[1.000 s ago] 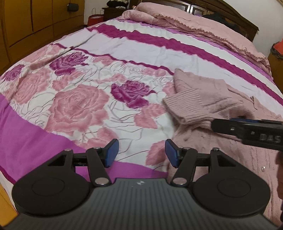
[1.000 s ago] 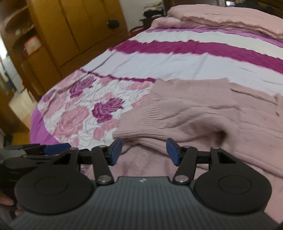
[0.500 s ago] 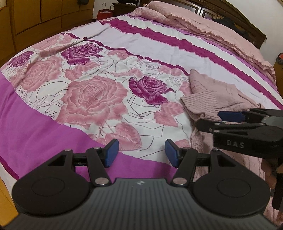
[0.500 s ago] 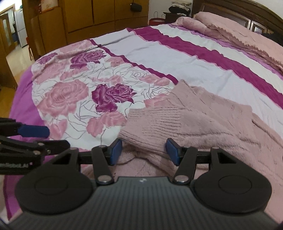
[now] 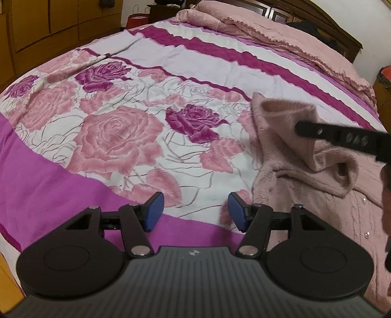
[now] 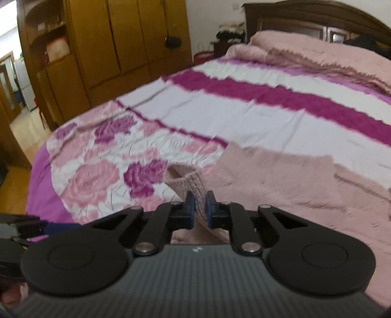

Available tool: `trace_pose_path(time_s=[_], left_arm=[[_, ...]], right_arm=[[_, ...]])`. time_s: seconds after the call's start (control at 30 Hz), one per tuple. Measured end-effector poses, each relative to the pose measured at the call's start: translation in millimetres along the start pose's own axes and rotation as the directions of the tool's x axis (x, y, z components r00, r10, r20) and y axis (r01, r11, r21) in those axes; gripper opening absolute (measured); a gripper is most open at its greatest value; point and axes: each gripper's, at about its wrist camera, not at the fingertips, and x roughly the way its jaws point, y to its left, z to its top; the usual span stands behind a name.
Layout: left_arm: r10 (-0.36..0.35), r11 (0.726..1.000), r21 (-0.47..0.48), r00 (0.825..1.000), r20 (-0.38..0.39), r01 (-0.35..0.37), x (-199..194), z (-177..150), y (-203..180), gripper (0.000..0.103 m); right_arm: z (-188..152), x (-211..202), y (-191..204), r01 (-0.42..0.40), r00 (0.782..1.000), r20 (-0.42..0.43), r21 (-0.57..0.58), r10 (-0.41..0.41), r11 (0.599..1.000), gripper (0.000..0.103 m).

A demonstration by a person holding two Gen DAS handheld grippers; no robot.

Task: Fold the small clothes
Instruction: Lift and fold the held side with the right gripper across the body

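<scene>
A small pink knitted cardigan (image 5: 325, 195) lies on the bed at the right of the left wrist view; it also shows in the right wrist view (image 6: 293, 186). My right gripper (image 6: 200, 209) is shut on the ribbed cuff of its sleeve (image 6: 188, 183) and holds it lifted off the bed. In the left wrist view that gripper (image 5: 300, 128) shows as a black arm with the sleeve (image 5: 288, 122) hanging from it. My left gripper (image 5: 194, 211) is open and empty, above the bedspread just left of the cardigan's edge.
The bed is covered by a rose-patterned, magenta-striped bedspread (image 5: 122, 127). A pink blanket (image 5: 268, 31) lies by the dark headboard. Wooden wardrobes (image 6: 110, 44) stand along the left side, and a red bag (image 5: 136, 19) stands on the floor.
My right gripper has closed on the sleeve cuff and raised it off the bed. My left gripper has stayed open, its view shifting slightly.
</scene>
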Motion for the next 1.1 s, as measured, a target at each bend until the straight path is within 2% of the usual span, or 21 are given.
trace_pose_path(time_s=[0.27, 0.57, 0.7, 0.93, 1.1], left_arm=[[-0.048, 0.998, 0.042, 0.999, 0.016, 0.047, -5.4, 8.7, -20.8, 0.066], [-0.112, 0.985, 0.132, 0.994, 0.002, 0.111, 1.1, 29.0, -55.6, 0.066], [-0.151, 0.973, 0.178, 0.989, 0.000, 0.149, 4.1, 41.0, -77.9, 0.066], [-0.179, 0.954, 0.239, 0.983, -0.024, 0.180, 23.1, 54.0, -115.9, 0.066], [-0.159, 0.954, 0.250, 0.986, -0.044, 0.165, 46.3, 56.6, -133.3, 0.066]], right_arm=[[9.9, -42.9, -31.9, 0.071, 0.992, 0.100, 0.066, -0.077, 0.995, 0.012], [-4.8, -98.9, -86.5, 0.182, 0.957, 0.189, 0.197, -0.219, 0.963, 0.012], [-19.0, -117.0, -114.6, 0.239, 0.939, 0.185, 0.254, -0.289, 0.937, 0.012], [-52.7, -139.4, -163.7, 0.320, 0.907, 0.143, 0.378, -0.396, 0.869, 0.012], [-82.1, -146.7, -195.8, 0.374, 0.882, 0.089, 0.464, -0.463, 0.803, 0.012]])
